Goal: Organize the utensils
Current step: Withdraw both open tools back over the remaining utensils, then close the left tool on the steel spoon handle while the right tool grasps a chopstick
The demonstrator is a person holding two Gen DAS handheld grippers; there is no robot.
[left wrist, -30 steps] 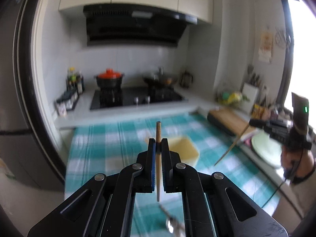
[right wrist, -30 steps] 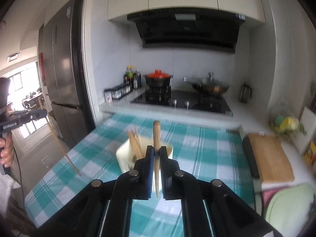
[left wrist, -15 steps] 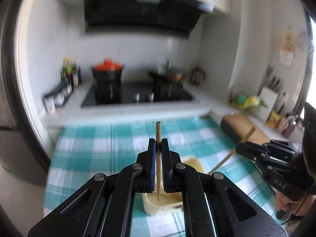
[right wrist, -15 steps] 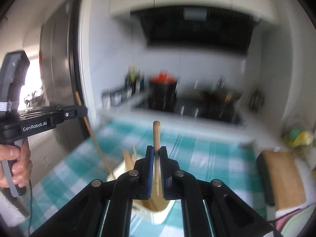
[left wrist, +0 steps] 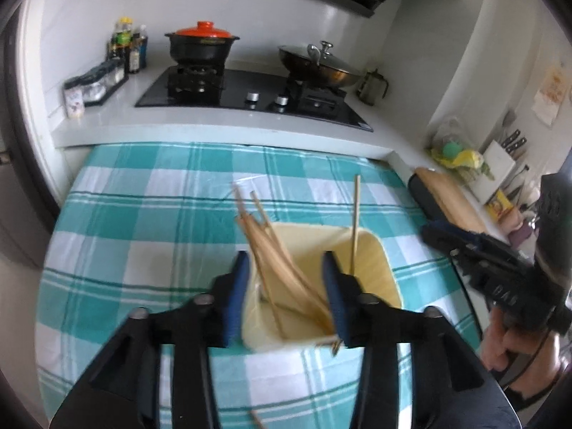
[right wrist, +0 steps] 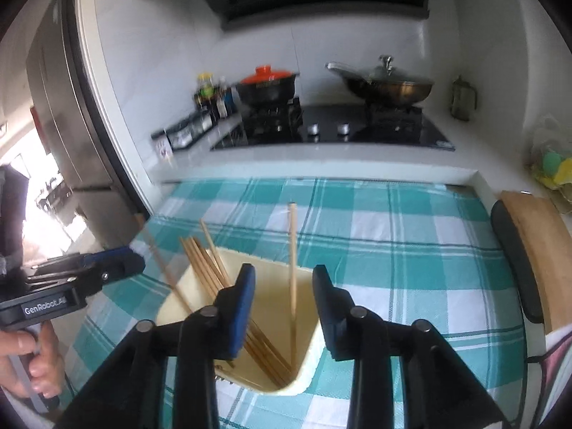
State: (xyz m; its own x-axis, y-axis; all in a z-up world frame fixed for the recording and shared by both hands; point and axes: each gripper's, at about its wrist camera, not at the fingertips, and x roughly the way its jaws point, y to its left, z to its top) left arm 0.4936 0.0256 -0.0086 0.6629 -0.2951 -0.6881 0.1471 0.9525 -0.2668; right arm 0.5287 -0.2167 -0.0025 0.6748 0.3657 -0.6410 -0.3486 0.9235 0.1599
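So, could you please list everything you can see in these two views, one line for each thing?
container: one, cream, on the tablecloth under both grippers
chopsticks: a bundle plus singles, wooden, standing inside the container
tablecloth: one, teal and white check
stove: one, black, on the far counter
clay pot: one, black with orange lid, on the stove
wok: one, metal with lid, on the stove
cutting board: one, wooden, right of the tablecloth
left gripper: black, blue fingers, open
right gripper: black, blue fingers, open
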